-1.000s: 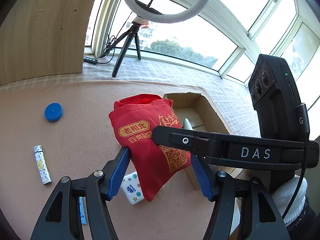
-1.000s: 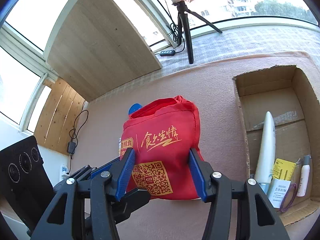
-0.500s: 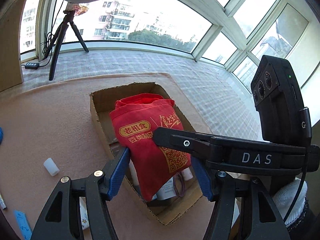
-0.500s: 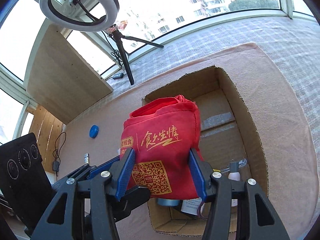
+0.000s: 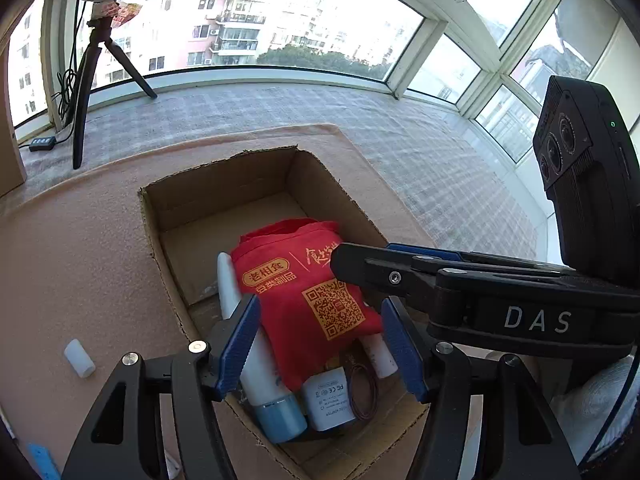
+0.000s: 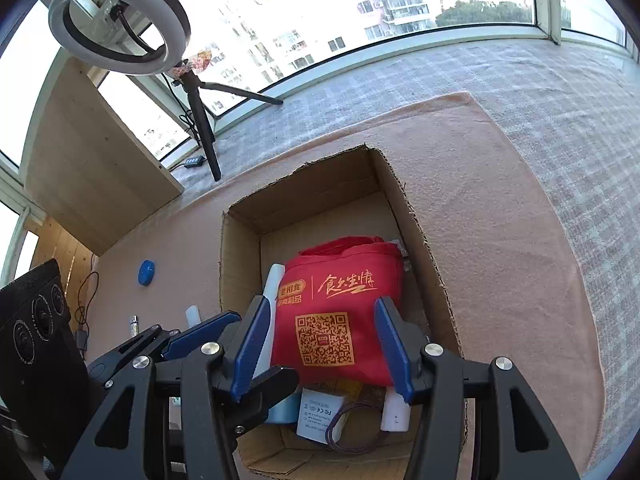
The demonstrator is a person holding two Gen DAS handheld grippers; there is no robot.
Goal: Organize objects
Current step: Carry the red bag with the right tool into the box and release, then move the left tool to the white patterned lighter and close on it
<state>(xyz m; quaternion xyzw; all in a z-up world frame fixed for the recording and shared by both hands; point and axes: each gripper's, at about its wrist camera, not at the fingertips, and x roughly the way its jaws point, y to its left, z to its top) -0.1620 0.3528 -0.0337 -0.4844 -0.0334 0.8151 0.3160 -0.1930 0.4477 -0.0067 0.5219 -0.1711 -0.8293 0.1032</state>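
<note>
The red cloth bag (image 5: 304, 292) (image 6: 340, 300) with gold print and a QR code lies inside the cardboard box (image 5: 216, 176) (image 6: 232, 264). It rests on a white tube (image 5: 256, 360) and a white charger (image 5: 328, 400). My left gripper (image 5: 319, 302) hovers over the box's near end. Its blue pads stand apart on either side of the bag, which sits lower than the tips. My right gripper (image 6: 322, 300) straddles the bag the same way from the other side, jaws apart. Its black body (image 5: 480, 292) crosses the left wrist view.
The box also holds a white bottle (image 6: 396, 412) and a loop of thin cord (image 6: 352, 428). On the pink mat (image 6: 500, 240) left of the box lie a small white cylinder (image 5: 79, 358) and a blue lid (image 6: 146, 273). A ring light on a tripod (image 6: 200, 120) stands by the window.
Both grippers carried the red bag from the mat over the box. It now lies lower, resting on the items inside, and looks smaller between the pads.
</note>
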